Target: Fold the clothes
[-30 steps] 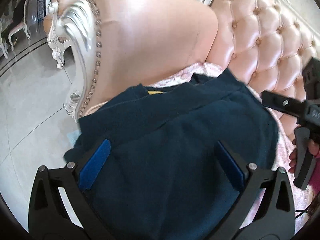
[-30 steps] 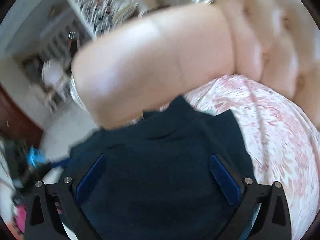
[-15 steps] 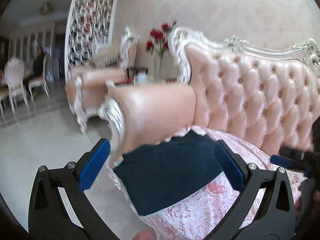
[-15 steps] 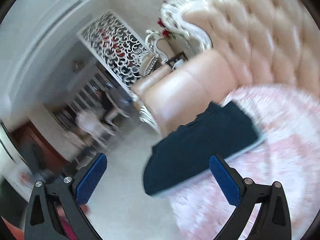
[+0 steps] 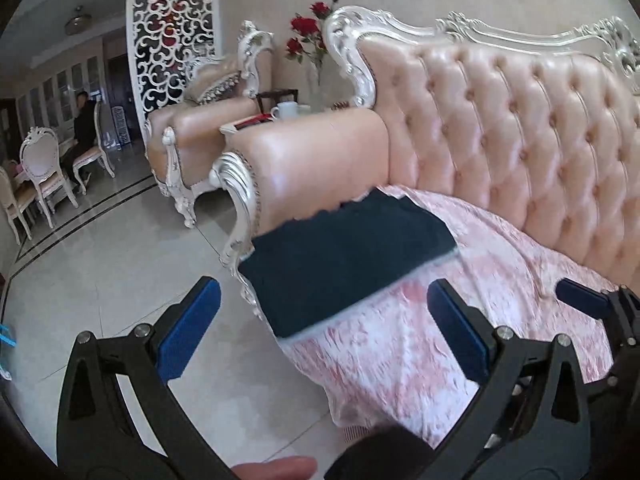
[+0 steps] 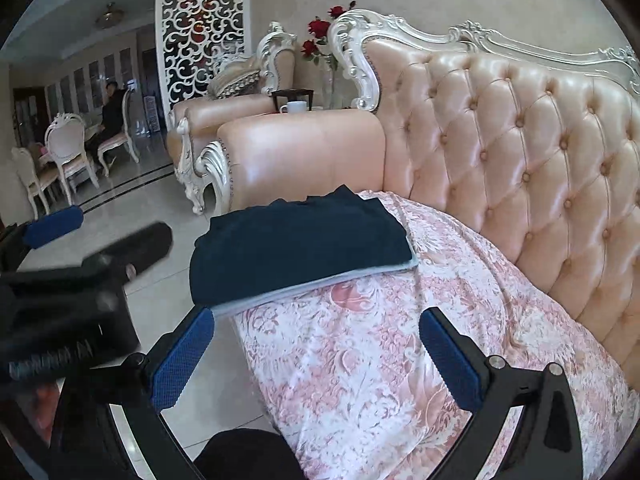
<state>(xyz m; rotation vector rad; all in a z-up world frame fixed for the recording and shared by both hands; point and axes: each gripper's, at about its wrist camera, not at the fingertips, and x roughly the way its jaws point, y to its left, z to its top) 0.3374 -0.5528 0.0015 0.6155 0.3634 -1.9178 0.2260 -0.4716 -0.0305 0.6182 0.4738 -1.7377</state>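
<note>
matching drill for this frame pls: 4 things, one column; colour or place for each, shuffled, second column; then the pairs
1. folded garment
2. sofa cover
3. cup
4. roses

a. red, behind the sofa's carved corner
b. navy, on the seat beside the armrest
c. white, on the side table past the armrest
d. pink floral, spread over the seat

Pairs: 1-b, 2-d, 3-c, 4-a

sofa | floral cover | red roses | cup

Sofa cropped (right edge).
</note>
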